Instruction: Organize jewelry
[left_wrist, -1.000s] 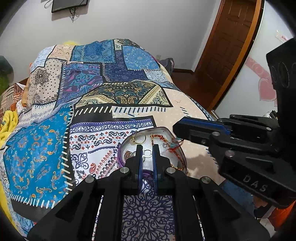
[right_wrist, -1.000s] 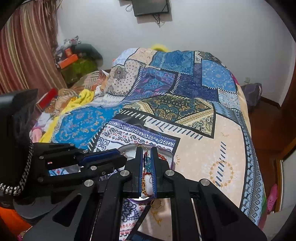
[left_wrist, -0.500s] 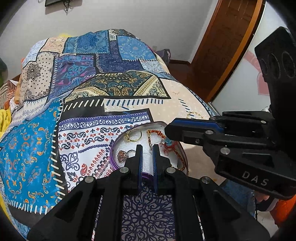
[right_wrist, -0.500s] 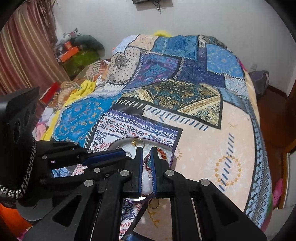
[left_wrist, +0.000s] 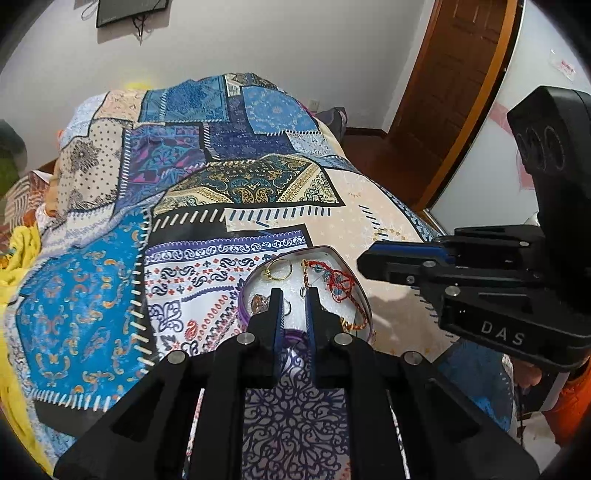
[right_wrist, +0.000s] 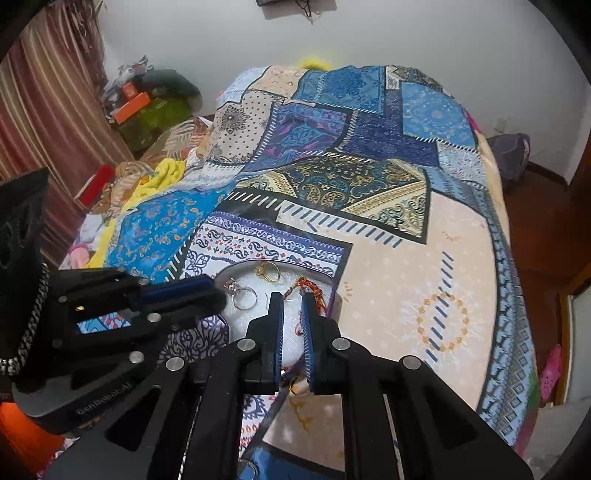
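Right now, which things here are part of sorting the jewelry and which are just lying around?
Part of the job: tin, gold ring, silver ring, red bracelet, left tool, right tool.
Lying around: bedspread, yellow cloth, orange box.

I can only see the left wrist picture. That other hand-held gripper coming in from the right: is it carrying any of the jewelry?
Observer: No. In the right wrist view the right hand-held gripper has a narrow gap between its fingers, and only the white lining of the tin shows through it.
Visitor: Something brownish is half hidden behind a finger on my side. What is it?
Observer: From the right wrist it appears to be a silver ring with a stone, lying in the tin near the gold ring.
Visitor: Any jewelry outside the tin?
Observer: Something small and gold-coloured seems to lie on the bedspread under the fingers, too hidden to name.
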